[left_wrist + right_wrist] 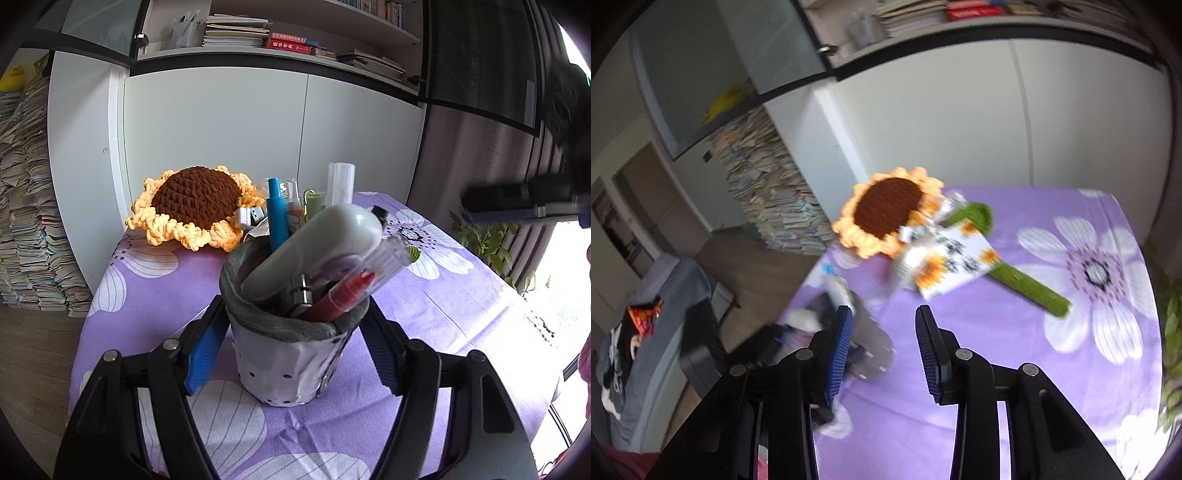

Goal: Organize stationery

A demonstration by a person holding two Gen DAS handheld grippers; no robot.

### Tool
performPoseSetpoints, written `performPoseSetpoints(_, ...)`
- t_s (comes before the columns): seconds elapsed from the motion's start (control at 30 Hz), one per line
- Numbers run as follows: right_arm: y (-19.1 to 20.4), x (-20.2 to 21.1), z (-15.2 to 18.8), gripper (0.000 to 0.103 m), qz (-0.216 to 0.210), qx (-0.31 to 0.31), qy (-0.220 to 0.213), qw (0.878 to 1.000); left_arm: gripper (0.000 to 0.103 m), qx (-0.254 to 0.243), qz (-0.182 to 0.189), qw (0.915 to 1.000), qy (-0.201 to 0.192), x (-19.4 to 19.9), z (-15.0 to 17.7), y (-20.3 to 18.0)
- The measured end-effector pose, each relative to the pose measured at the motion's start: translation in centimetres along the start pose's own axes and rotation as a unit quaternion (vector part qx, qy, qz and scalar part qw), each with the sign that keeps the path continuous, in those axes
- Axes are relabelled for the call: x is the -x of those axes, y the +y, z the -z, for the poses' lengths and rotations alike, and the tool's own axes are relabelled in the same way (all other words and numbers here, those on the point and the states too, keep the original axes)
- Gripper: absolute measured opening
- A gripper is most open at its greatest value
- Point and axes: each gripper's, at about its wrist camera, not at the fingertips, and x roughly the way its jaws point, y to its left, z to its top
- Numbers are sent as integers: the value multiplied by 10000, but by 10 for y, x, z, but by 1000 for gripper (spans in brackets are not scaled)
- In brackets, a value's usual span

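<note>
My left gripper (295, 325) is shut on a white dotted pen pouch (291, 365) with a grey lining, standing upright on the purple flowered tablecloth (155, 291). The pouch holds a white tube (314, 251), a red marker (340, 299), a blue pen (277, 218) and other stationery. My right gripper (884, 332) is open and empty, held above the table; it shows blurred at the right edge of the left wrist view (524, 201). The pouch appears blurred at the lower left in the right wrist view (846, 332).
A crocheted sunflower (192, 206) lies at the table's far end, with a green stem (1027, 284) and a printed card (953, 262) beside it. White cabinets stand behind. Book stacks (26, 221) rise at the left. Plants (491, 243) stand at the right.
</note>
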Motion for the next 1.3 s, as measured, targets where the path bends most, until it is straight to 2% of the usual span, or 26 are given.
performPoseSetpoints(0.17,-54,4,42,36,473,-579,155,9971,70,1,-1,10000,0,0,0,0)
performPoseSetpoints(0.3,-91,11,74,36,653,-1128,179,9913,71,15,8,10000,12,0,0,0)
performPoseSetpoints(0.5,-115,23,108,36,913,-1439,82,9853,73,163,30,9998,80,-4,0,5)
performPoseSetpoints(0.63,-108,30,112,36,1162,-1195,20,9860,73,107,-148,9998,34,-2,0,1)
performPoseSetpoints(0.77,-82,36,106,36,1407,-619,-147,9880,73,0,-452,9990,18,1,0,-8)
performPoseSetpoints(0.93,-52,37,98,37,1522,-140,-336,9877,72,41,-589,9983,27,0,-6,-9)
performPoseSetpoints(1.1,-25,38,90,52,1723,203,-704,9823,74,21,-763,9970,157,-12,-9,-10)
performPoseSetpoints(1.2,-7,39,84,53,1754,438,-896,9794,74,127,-810,9964,219,-15,-9,-8)
performPoseSetpoints(1.3,3,39,82,53,1736,599,-992,9780,69,277,-771,9964,215,-15,-13,-6)
